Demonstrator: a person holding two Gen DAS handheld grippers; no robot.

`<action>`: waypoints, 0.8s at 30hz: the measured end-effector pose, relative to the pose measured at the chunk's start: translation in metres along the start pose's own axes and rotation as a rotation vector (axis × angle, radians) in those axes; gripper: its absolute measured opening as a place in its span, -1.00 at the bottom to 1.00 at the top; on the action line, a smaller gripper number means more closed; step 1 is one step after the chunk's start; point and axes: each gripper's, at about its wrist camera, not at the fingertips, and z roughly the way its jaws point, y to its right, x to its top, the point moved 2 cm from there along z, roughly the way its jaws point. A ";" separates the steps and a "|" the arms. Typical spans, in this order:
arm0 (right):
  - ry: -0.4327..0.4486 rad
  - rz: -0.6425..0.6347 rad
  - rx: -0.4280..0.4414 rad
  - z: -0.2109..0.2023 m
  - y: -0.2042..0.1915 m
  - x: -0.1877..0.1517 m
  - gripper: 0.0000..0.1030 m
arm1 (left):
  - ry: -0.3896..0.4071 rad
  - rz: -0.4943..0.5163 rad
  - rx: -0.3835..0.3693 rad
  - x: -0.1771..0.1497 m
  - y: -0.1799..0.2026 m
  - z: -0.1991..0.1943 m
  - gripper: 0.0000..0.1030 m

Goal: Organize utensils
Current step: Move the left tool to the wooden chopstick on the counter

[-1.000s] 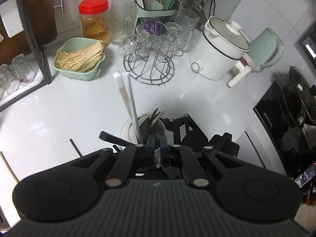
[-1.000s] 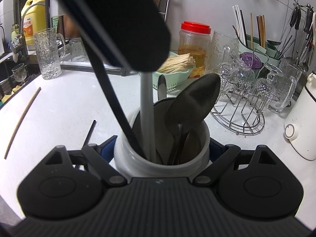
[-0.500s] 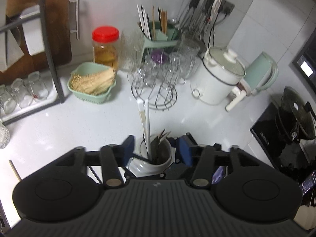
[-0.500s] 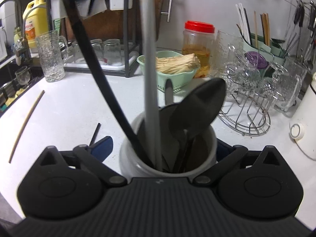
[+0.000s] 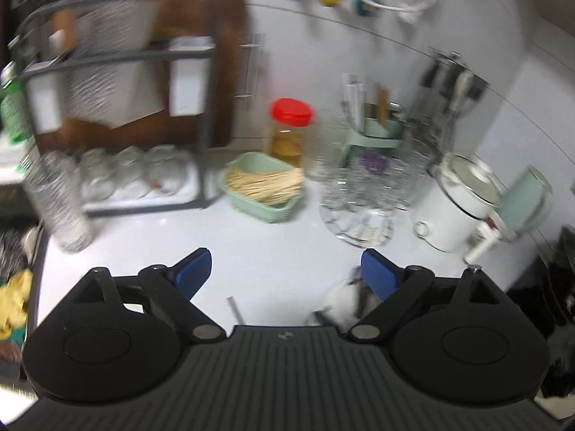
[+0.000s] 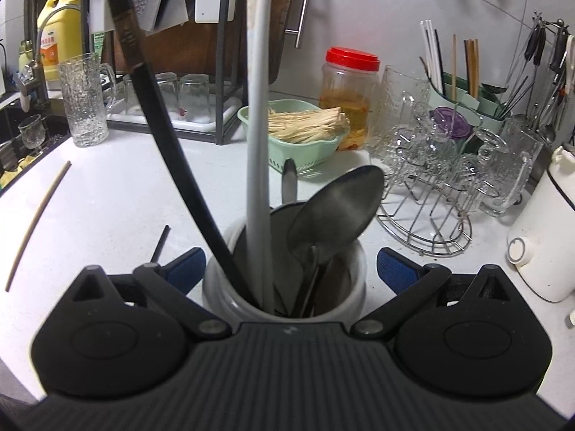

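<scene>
A white ceramic utensil holder point(image 6: 284, 298) stands between the fingers of my right gripper point(image 6: 291, 269), which is shut on it. It holds white chopsticks point(image 6: 258, 143), a black chopstick point(image 6: 172, 151) and steel spoons point(image 6: 334, 212). My left gripper point(image 5: 287, 274) is open and empty, raised above the counter; the holder point(image 5: 341, 303) shows blurred by its right finger. A wooden chopstick point(image 6: 37, 224) and a black chopstick point(image 6: 160, 242) lie loose on the counter at the left.
Green basket of sticks point(image 6: 305, 136), red-lidded jar point(image 6: 350, 97), wire glass rack point(image 6: 442, 194), green cutlery drainer point(image 6: 467, 97), white cooker point(image 6: 546, 244), black dish rack point(image 6: 187, 82), glass mug point(image 6: 84, 104) and sink edge at left.
My left gripper opened, let go of the white chopsticks in the holder, and rose up and back. The right gripper stayed on the holder.
</scene>
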 end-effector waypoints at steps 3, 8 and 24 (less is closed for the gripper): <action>0.006 -0.011 -0.022 -0.003 -0.002 -0.001 1.00 | 0.002 -0.057 0.053 -0.013 -0.032 0.002 0.80; 0.001 0.017 -0.033 -0.007 -0.005 -0.001 0.99 | 0.011 -0.138 0.136 -0.045 -0.081 0.007 0.80; -0.016 0.000 -0.142 -0.012 -0.023 -0.004 0.74 | -0.039 -0.382 0.331 -0.119 -0.222 0.077 0.50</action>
